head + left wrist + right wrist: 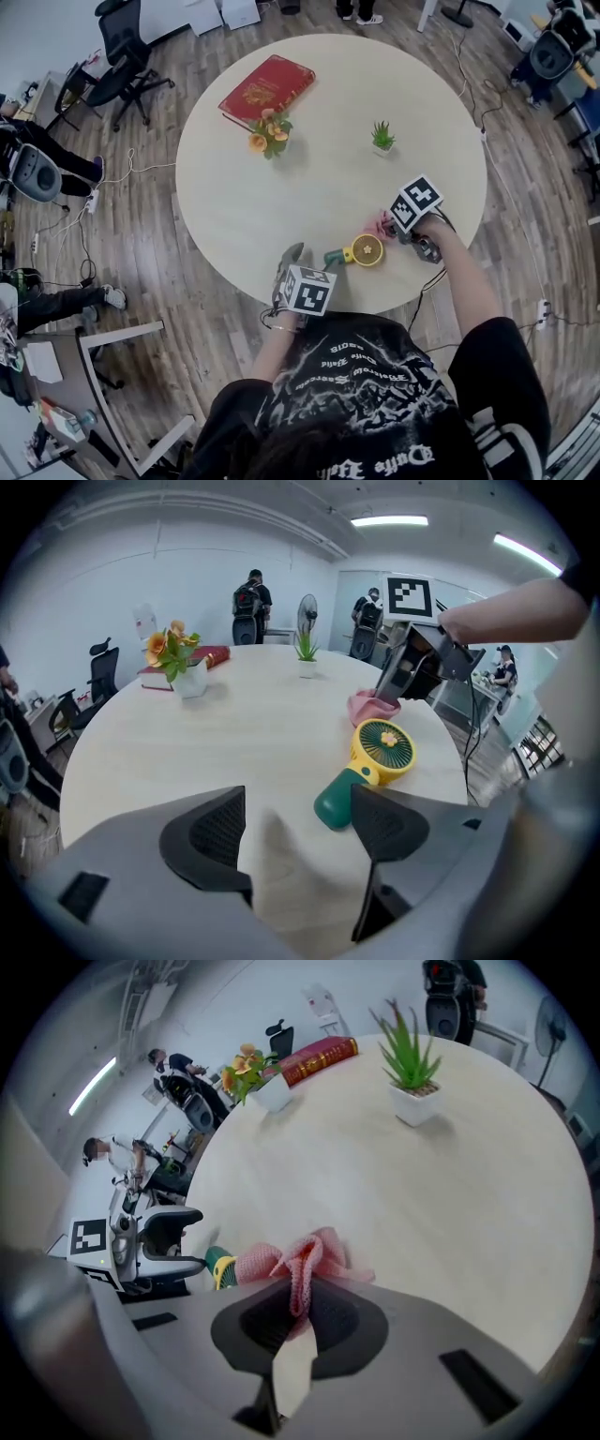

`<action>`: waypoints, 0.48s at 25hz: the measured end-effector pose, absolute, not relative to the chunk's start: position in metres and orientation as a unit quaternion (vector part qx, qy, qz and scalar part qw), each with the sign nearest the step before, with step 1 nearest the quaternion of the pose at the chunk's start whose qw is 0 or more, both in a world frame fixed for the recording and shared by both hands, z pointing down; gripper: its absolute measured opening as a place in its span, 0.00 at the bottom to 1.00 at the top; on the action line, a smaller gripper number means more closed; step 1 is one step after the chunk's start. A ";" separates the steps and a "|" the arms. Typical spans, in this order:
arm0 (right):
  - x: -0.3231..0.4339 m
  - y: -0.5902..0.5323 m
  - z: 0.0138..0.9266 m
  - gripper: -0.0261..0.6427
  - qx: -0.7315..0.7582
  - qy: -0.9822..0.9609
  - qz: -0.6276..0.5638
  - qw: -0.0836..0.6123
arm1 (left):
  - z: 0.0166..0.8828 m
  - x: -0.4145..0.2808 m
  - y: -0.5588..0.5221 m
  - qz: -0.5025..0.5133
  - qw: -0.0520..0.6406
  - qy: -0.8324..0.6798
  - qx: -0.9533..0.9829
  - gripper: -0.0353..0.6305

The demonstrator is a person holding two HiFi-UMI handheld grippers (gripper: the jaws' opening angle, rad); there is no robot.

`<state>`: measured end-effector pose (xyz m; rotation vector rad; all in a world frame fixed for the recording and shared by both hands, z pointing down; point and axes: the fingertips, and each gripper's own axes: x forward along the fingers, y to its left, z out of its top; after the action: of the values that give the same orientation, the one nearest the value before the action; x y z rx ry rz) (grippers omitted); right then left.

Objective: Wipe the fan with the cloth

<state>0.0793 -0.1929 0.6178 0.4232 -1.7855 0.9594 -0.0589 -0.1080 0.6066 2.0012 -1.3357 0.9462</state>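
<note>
A small hand fan [361,251] with a yellow head and green handle lies flat near the round table's [281,197] front edge. In the left gripper view the fan [370,761] lies just past my open left gripper [295,832], its green handle close to the right jaw. My right gripper [298,1312] is shut on a pink cloth [300,1262], which bunches out past the jaws. In the head view the cloth [380,225] sits just right of the fan head, under the right gripper [405,225]. The left gripper [302,272] hovers at the table edge.
On the table's far side are a red book [267,89], an orange flower pot [269,133] and a small green plant [382,139]. Office chairs [127,56] and cables lie on the wooden floor around the table. People stand in the background.
</note>
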 end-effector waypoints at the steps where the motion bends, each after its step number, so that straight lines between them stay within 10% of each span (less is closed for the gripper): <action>1: 0.083 -0.193 0.618 0.08 0.184 -0.744 0.408 0.496 | 0.607 -0.056 -0.107 0.358 0.268 -0.482 0.753 0.59; 12: 0.102 -0.166 0.620 0.08 0.207 -0.749 0.461 0.428 | 0.609 -0.014 -0.091 0.405 0.242 -0.325 0.819 0.59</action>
<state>0.1020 -0.1660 0.6196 0.5163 -1.8712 1.1502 -0.0139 -0.0905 0.6089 2.2400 -0.8893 1.1072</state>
